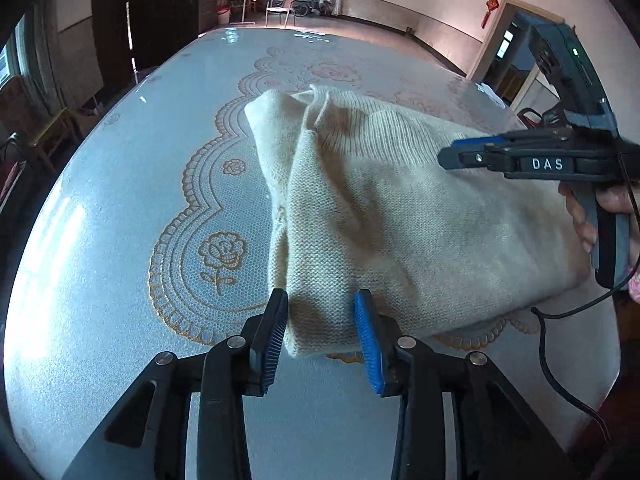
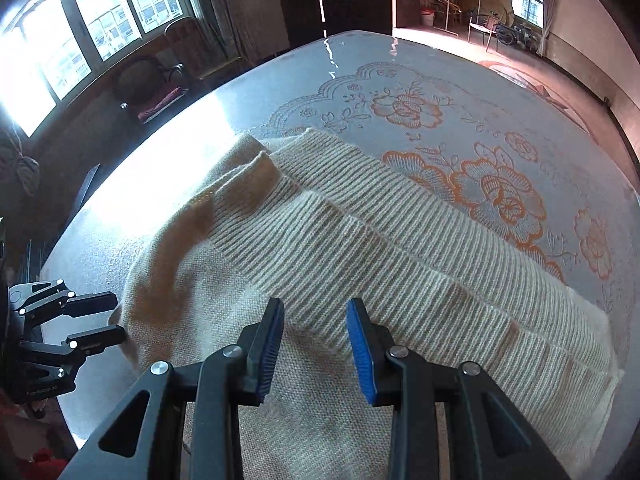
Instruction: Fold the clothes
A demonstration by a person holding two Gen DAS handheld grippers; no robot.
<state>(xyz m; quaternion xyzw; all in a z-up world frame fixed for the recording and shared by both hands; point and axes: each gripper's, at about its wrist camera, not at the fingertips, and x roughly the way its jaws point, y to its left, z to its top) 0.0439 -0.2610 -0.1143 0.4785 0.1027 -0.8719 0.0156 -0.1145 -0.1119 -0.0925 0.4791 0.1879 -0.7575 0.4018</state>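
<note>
My left gripper (image 1: 321,322) stands open, the folded cream sweater (image 1: 400,216) corner lying loose between its fingers. My right gripper (image 2: 315,334) hovers open above the sweater's ribbed hem (image 2: 420,240) on the table (image 1: 120,200).

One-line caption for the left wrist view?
Left gripper open astride cream sweater's folded corner on floral tablecloth.

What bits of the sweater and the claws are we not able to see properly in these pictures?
- Left wrist view: the sweater has its right end hidden behind the right claw and the hand holding it.
- Right wrist view: the sweater's near edge runs off the bottom, behind the right claw's fingers.
- Right wrist view: the left claw is cut by the left edge.
- Both views: folded-under layers are hidden; whether the claws touch the knit is unclear.
</note>
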